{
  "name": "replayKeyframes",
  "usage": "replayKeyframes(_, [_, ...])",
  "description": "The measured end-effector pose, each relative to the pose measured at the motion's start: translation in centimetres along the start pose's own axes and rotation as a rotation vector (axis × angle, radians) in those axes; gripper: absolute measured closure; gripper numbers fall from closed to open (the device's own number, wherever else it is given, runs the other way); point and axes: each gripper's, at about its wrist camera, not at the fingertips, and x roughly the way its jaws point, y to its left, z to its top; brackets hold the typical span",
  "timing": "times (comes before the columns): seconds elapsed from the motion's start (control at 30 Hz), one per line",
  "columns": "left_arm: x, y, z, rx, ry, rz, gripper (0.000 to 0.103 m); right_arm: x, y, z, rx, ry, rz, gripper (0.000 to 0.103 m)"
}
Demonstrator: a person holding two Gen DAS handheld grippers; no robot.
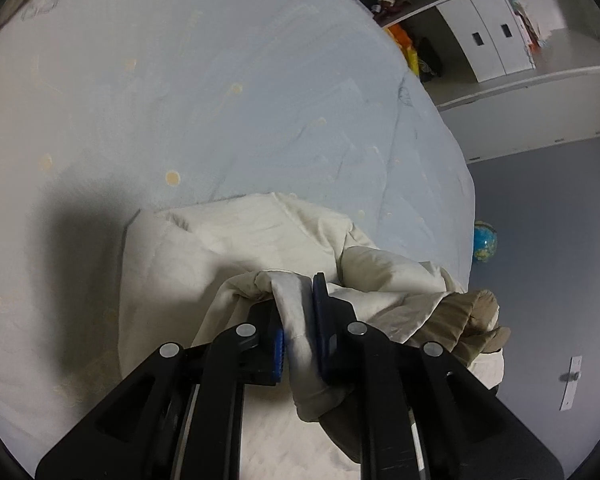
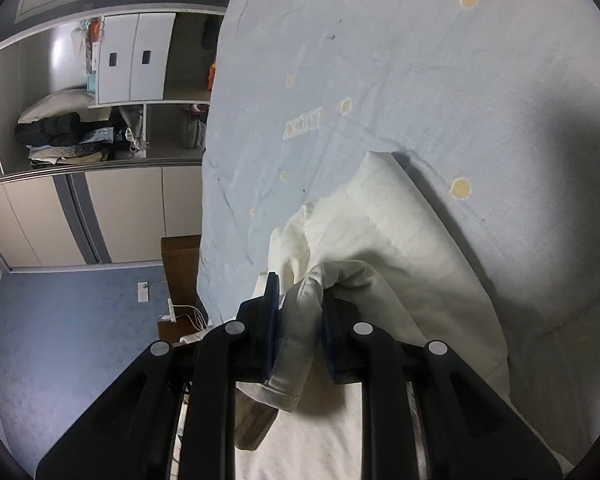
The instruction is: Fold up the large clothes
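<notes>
The fold looked partly done: the cream garment (image 1: 260, 240) lay bunched in the lower centre on the bed (image 1: 180, 80), not yet flat. The left gripper (image 1: 298, 320) and right gripper (image 2: 300, 312) each had fingers closed on a fabric edge. Upper left, the open wardrobe (image 2: 80, 128) held stacked clothes.
</notes>
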Motion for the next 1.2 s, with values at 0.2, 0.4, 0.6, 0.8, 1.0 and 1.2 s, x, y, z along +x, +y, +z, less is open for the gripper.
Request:
replayKeyframes(0.2, [-4.2, 0.3, -1.4, -0.006, -0.053, -0.112, 0.075, -2.3, 1.2, 0.0, 0.025, 0.012, 0.096, 0.048])
replayKeyframes(0.4, [-11.6, -2.0, -3.2, 0.089, -0.202, -0.141, 0.018, -6.5, 4.6, -1.3, -0.038, -0.064, 0.209, 0.03])
replayKeyframes(0.6, [-14.3, -6.2, -5.7, 0.247, -0.261, -0.017, 0.018, -7.3, 9.4, -4.7, -0.266, -0.024, 0.12, 0.03])
replayKeyframes(0.8, [-9.5, -12.9, -13.4, 0.569, -0.248, 0.167, 0.018, -5.0, 13.9, -11.1, -0.651, 0.0, -0.161, 0.03])
replayKeyframes(1.0, [-2.8, -16.9, -18.2, 0.749, -0.244, 0.251, 0.018, -1.7, 15.7, -18.1, -0.976, 0.029, -0.33, 0.03])
replayKeyframes(1.2, [1.7, -16.6, -18.9, 0.786, -0.227, 0.34, 0.018, 1.3, 15.2, -21.2, -1.12, 0.006, -0.45, 0.03])
